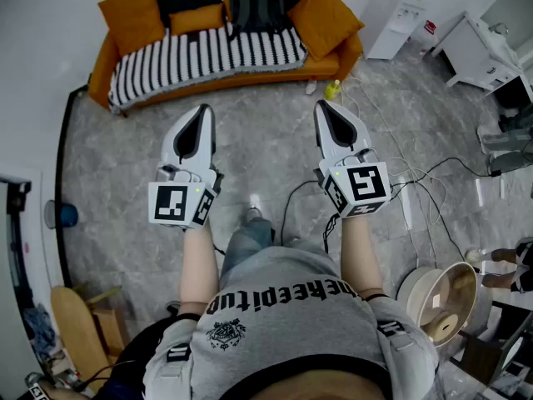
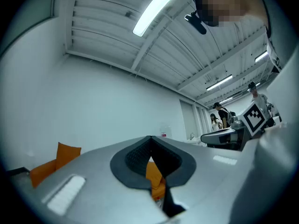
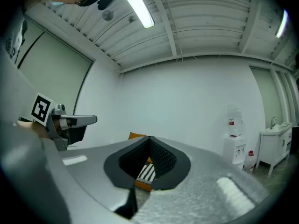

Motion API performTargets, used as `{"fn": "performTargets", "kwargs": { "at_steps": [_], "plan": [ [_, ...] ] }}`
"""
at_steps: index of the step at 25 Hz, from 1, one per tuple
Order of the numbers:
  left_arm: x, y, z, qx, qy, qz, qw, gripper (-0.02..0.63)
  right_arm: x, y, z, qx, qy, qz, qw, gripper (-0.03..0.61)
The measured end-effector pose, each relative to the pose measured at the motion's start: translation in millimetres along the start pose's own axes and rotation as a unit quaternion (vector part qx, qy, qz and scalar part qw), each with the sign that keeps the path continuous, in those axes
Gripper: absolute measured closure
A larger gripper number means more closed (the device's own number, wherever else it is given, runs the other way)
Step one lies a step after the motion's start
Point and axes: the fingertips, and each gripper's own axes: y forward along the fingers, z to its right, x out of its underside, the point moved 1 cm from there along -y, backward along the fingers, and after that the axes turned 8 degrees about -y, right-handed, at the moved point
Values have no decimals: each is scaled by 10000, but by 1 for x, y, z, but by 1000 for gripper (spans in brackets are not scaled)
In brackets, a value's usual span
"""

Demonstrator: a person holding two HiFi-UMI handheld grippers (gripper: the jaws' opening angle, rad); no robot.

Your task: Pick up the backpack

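Observation:
The dark backpack (image 1: pixel 261 2) leans upright against the back of an orange sofa (image 1: pixel 250 75), between orange cushions, on a black-and-white striped blanket (image 1: pixel 208 55). Both grippers are held out over the grey floor, well short of the sofa and pointing at it. My left gripper (image 1: pixel 202 111) is shut with nothing in it; in the left gripper view its jaws meet at the tip (image 2: pixel 149 139) and an orange cushion shows through the gap below. My right gripper (image 1: pixel 321 107) is shut and empty too, with the striped blanket showing below its tip (image 3: pixel 149 139).
A yellow bottle (image 1: pixel 332 89) stands on the floor by the sofa's right end. At the right are a white water dispenser (image 1: pixel 398 8), a white table (image 1: pixel 481 52), loose cables (image 1: pixel 408 186) and a large spool (image 1: pixel 440 297). People (image 2: pixel 219 120) stand far off.

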Motion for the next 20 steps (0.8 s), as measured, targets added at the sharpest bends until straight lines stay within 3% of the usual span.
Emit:
{"fn": "performTargets", "kwargs": {
  "at_steps": [12, 20],
  "plan": [
    [2, 20, -17, 83, 50, -43, 9999, 604, 2, 21, 7, 148, 45, 53, 9999, 577],
    [5, 43, -44, 359, 276, -34, 9990, 606, 1, 57, 7, 279, 153, 269, 9991, 575]
  ]
}}
